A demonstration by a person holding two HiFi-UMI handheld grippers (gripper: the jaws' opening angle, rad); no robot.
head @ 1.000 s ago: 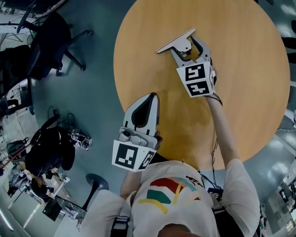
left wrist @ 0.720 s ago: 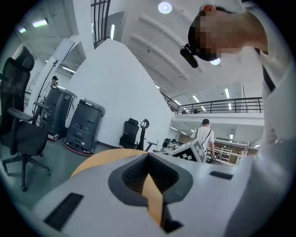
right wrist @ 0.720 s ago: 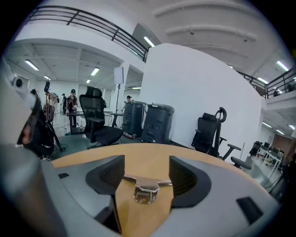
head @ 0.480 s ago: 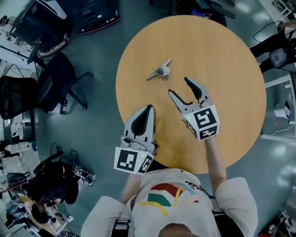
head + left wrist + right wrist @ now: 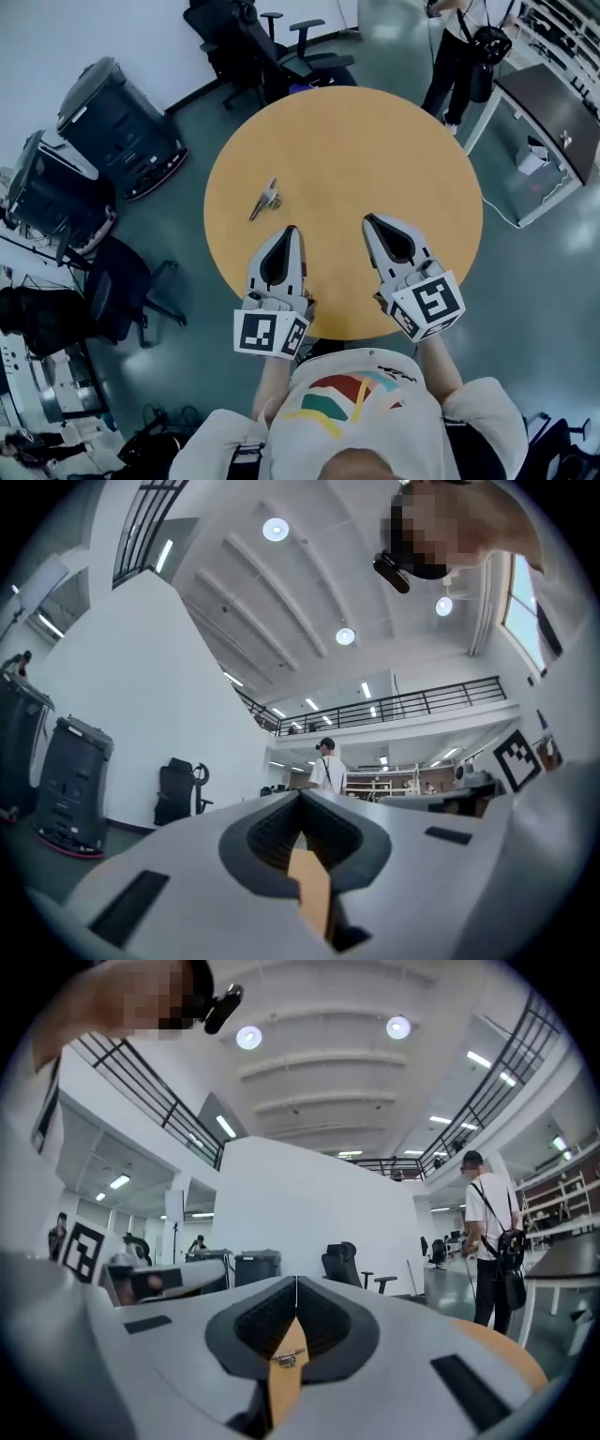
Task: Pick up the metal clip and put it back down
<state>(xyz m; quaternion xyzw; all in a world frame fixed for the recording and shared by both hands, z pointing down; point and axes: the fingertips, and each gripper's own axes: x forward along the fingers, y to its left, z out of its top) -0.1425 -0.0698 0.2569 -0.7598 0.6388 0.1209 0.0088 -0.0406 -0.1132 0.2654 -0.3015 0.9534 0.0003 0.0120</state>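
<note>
The metal clip (image 5: 265,200) lies on the left part of the round wooden table (image 5: 356,141), with nothing touching it. Both grippers are held side by side over the table's near edge, pointing away from me. My left gripper (image 5: 290,229) is shut and empty, a little to the right of the clip and nearer to me. My right gripper (image 5: 369,220) has just been closing and is shut with nothing between its jaws. In the left gripper view the left gripper (image 5: 300,795) shows its jaws meeting. In the right gripper view the right gripper (image 5: 296,1282) is closed too, and the clip (image 5: 285,1359) shows small through the slit below the tips.
Black office chairs (image 5: 272,42) stand beyond the table. Dark cabinets (image 5: 117,117) are on the floor at the left. A person (image 5: 464,42) stands at the far right beside a desk (image 5: 553,112). Another chair (image 5: 122,281) is at the near left.
The right gripper has drawn back from the clip towards me, and its jaws have gone from open to shut. Both grippers have risen and levelled out. The clip stays on the table.
</note>
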